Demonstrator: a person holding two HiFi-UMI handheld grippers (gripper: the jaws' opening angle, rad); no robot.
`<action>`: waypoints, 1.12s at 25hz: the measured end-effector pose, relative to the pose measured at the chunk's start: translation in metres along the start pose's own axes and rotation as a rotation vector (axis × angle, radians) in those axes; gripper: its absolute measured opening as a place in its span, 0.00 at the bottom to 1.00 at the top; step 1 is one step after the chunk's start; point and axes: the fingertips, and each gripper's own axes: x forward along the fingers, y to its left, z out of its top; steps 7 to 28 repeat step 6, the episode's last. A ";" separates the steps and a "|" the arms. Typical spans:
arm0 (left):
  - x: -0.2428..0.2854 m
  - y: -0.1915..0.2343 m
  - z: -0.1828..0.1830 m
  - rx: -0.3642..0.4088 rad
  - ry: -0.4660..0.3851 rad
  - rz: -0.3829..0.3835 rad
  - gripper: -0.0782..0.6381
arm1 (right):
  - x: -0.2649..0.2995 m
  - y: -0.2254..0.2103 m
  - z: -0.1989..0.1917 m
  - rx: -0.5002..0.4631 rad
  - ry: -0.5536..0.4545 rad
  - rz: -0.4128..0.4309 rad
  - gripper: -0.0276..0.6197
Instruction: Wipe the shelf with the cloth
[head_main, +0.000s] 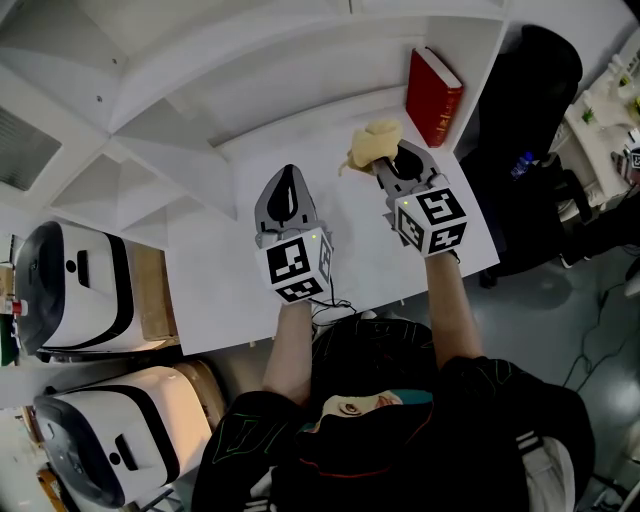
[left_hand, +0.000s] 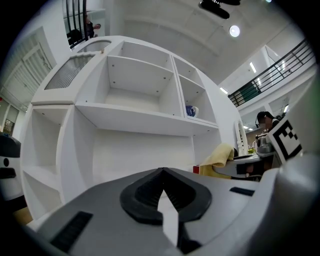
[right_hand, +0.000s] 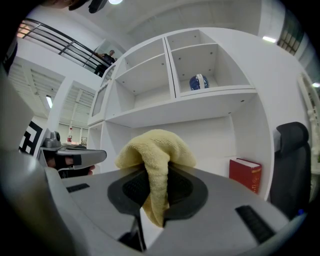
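Note:
A yellow cloth (head_main: 372, 145) is pinched in my right gripper (head_main: 392, 165), which hovers over the white shelf surface (head_main: 350, 250) close to a red book. In the right gripper view the cloth (right_hand: 156, 167) bulges out above the jaws and a strip hangs down between them. My left gripper (head_main: 287, 196) is shut with nothing in it, beside the right one over the same surface. Through the left gripper view the jaws meet at their tips (left_hand: 161, 172), and the cloth (left_hand: 219, 157) shows to the right.
A red book (head_main: 432, 95) stands against the shelf's right wall. A blue and white ball (right_hand: 198, 82) sits in an upper compartment. White machines (head_main: 75, 285) stand on the left, a black chair (head_main: 530, 120) on the right.

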 end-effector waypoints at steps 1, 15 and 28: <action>0.000 0.000 0.000 -0.002 0.001 -0.002 0.11 | 0.000 0.000 0.000 -0.003 0.001 -0.002 0.13; 0.001 0.002 -0.008 -0.033 0.021 -0.001 0.11 | 0.003 0.001 -0.002 -0.015 0.007 0.004 0.13; 0.001 0.002 -0.008 -0.033 0.021 -0.001 0.11 | 0.003 0.001 -0.002 -0.015 0.007 0.004 0.13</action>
